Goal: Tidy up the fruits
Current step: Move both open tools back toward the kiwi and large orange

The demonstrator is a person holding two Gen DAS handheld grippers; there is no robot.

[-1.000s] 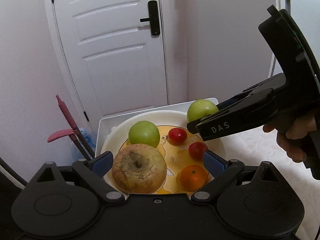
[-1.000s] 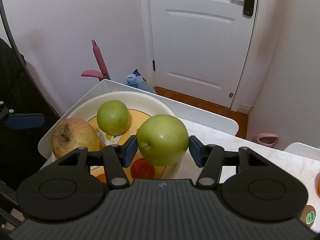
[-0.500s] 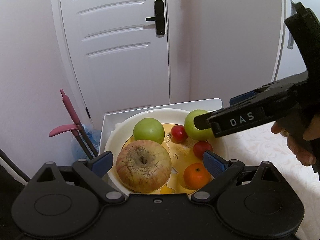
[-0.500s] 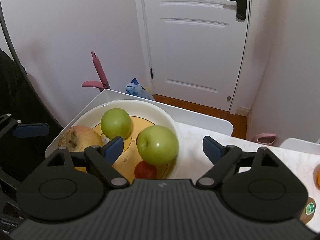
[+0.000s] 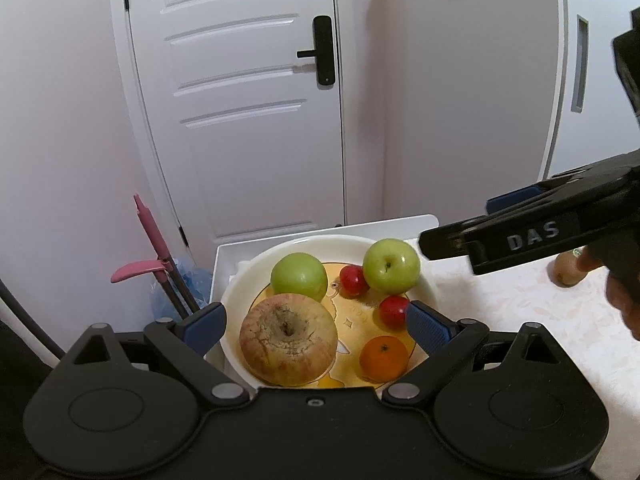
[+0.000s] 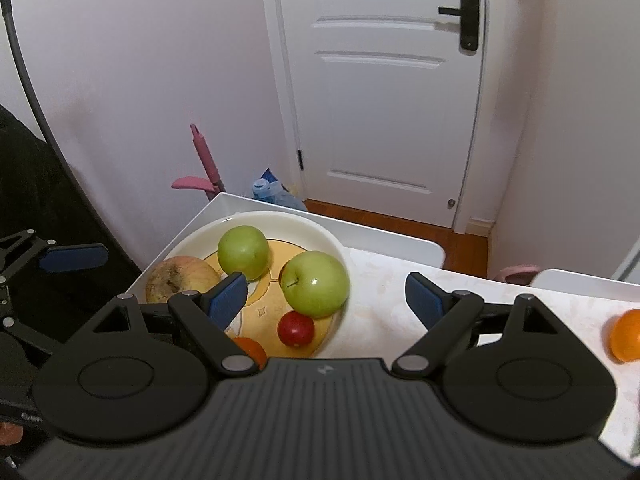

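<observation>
A white plate (image 5: 256, 264) with a yellow centre holds a large wrinkled apple (image 5: 288, 338), two green apples (image 5: 299, 276) (image 5: 391, 266), two small red fruits (image 5: 354, 280) (image 5: 393, 310) and an orange (image 5: 383, 358). My left gripper (image 5: 316, 325) is open, its blue pads on either side of the plate's near part and touching no fruit. My right gripper (image 6: 326, 298) is open and empty, drawn back above the plate's right rim (image 6: 280, 218). The right-hand green apple (image 6: 315, 283) rests free in the plate ahead of it. In the left wrist view the right gripper (image 5: 460, 228) reaches in from the right.
The plate sits on a white tray (image 5: 400, 222) at the table's far left corner. Another orange (image 6: 626, 334) and a kiwi (image 5: 566, 272) lie on the pale tabletop to the right. A pink-handled mop (image 5: 156, 240) leans beyond the table edge. A hand (image 5: 624, 300) grips the right tool.
The right gripper opened and let the green apple go into the plate, then drew back and up to the right. The left gripper stayed where it was.
</observation>
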